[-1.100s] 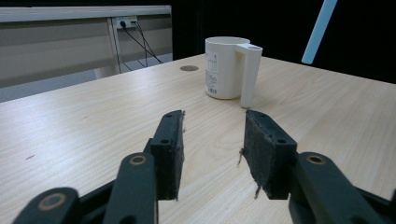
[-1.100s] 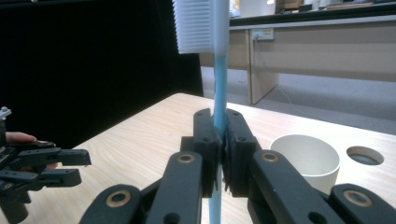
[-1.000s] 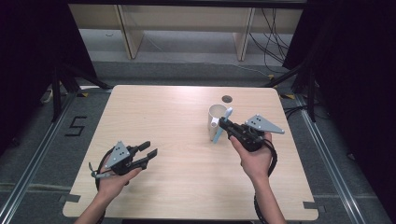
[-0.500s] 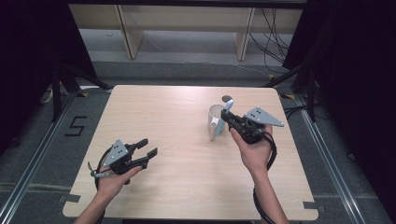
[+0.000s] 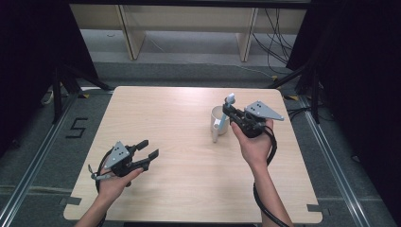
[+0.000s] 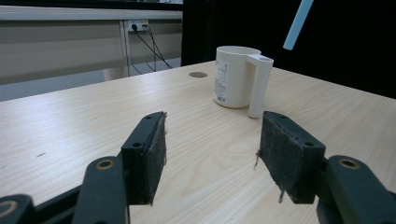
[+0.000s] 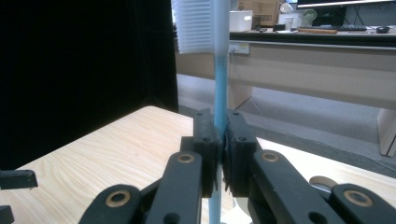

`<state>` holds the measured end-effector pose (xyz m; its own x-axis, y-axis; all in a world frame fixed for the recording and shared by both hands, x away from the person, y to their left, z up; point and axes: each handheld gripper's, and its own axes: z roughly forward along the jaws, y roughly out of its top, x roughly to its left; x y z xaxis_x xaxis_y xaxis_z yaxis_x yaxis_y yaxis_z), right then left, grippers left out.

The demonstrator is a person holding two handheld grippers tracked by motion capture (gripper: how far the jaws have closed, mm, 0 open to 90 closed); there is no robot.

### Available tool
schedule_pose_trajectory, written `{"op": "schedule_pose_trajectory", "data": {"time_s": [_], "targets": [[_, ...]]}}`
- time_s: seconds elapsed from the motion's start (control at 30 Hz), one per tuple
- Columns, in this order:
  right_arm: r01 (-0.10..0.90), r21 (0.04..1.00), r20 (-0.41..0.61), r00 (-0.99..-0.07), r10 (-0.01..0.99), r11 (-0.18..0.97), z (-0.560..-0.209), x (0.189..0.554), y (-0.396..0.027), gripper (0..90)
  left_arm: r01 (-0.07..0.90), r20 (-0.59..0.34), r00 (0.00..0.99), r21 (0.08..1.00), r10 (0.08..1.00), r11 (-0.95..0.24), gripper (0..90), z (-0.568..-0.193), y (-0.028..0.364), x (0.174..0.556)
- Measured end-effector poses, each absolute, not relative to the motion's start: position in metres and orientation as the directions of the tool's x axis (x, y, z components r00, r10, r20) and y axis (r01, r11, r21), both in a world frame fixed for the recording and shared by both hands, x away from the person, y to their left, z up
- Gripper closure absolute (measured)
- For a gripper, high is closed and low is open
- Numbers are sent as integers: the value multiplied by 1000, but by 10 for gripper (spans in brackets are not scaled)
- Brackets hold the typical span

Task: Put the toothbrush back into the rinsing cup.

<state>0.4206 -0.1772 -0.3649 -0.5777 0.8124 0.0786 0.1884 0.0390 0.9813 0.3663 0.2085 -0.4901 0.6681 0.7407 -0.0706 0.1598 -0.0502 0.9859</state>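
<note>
right tool (image 5: 230, 109) clamps toothbrush (image 7: 219, 70) above mug (image 5: 218, 120) | left tool (image 5: 147, 150) gaping, bare table (image 5: 189, 142) around

Even overhead light on table (image 5: 189, 118); dark surroundings; soft shadows; slightly soft focus.

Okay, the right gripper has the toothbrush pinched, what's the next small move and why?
Probably lower it, handle end first, into the white mug. The right gripper is shut on the toothbrush, bristles up, beside and above the mug; the left gripper rests open, away from it.
</note>
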Motion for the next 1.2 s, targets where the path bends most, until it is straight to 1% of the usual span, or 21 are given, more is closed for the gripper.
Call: {"op": "schedule_pose_trajectory", "data": {"time_s": [0.03, 0.07, 0.17, 0.2, 0.6, 0.67, 0.7, 0.9, 0.93, 1.2], "targets": [[181, 982, 63, -579, 813, 52, -365, 423, -178, 854, 160, -69, 668, 986, 741, -52, 404, -490, 208, 367], [188, 981, 76, -580, 811, 42, -365, 425, -177, 854, 160, -69, 668, 986, 741, -52, 403, -490, 208, 367], [192, 981, 78, -574, 815, 41, -365, 427, -177, 855, 160, -68, 669, 986, 740, -54, 404, -490, 208, 366], [179, 983, 67, -574, 816, 46, -366, 429, -177, 854, 159, -68, 669, 986, 740, -53, 404, -490, 208, 366], [198, 979, 78, -572, 817, 45, -371, 439, -171, 854, 161, -71, 667, 986, 742, -51, 405, -490, 209, 367], [203, 978, 81, -559, 825, 41, -374, 441, -170, 854, 162, -72, 667, 986, 741, -50, 405, -490, 209, 367], [195, 980, 75, -575, 815, 47, -375, 443, -170, 854, 162, -73, 667, 986, 741, -49, 405, -490, 209, 367], [220, 974, 86, -560, 824, 48, -376, 445, -169, 854, 163, -73, 669, 985, 740, -50, 405, -490, 209, 367], [212, 976, 82, -571, 817, 50, -377, 447, -169, 854, 163, -72, 669, 985, 739, -51, 405, -490, 209, 367], [224, 973, 80, -562, 824, 58, -379, 450, -169, 853, 167, -75, 672, 985, 737, -52, 405, -490, 208, 367]]}}
